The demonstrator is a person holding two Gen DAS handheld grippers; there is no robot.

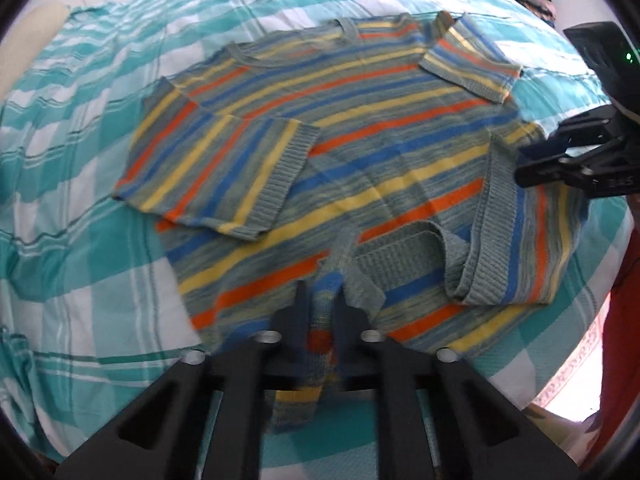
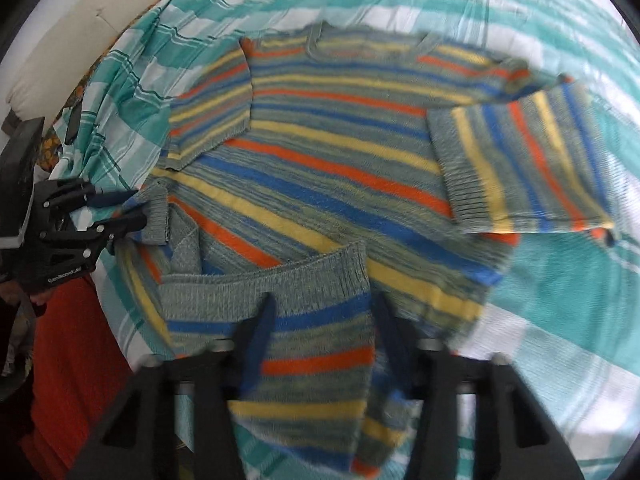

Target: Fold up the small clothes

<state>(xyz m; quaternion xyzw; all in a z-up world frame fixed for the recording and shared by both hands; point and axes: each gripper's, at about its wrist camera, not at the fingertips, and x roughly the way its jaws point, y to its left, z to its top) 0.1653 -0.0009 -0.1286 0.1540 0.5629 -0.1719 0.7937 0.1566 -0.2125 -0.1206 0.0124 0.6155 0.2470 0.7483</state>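
Two grippers hold the bottom hem of one striped sweater (image 1: 360,148), which lies spread on a bed under a teal-and-white checked sheet (image 1: 100,240).

In the left wrist view, the left gripper (image 1: 322,300) is closed tight on a pinch of the hem, with knit bunched between the two fingers and hanging below them. In the right wrist view, the right gripper (image 2: 320,312) has a wider gap, filled by a folded flap of hem; the ribbed band (image 2: 264,284) stands up just past the fingertips. It looks clamped on the cloth, though blur hides the contact itself.

Beyond the grippers, the body of the sweater lies flat with the neckline at the far edge. Both sleeves are turned inward over the chest, the left sleeve (image 1: 216,168) resting fully on the body. A person's red clothing (image 2: 72,360) shows at the near side.

The step in hand appears to be carrying the hem up toward the neckline. To do it well, both corners should probably rise level and travel together, so the crease runs straight along the stripes. Keeping the lift low would likely leave the tucked sleeves undisturbed.
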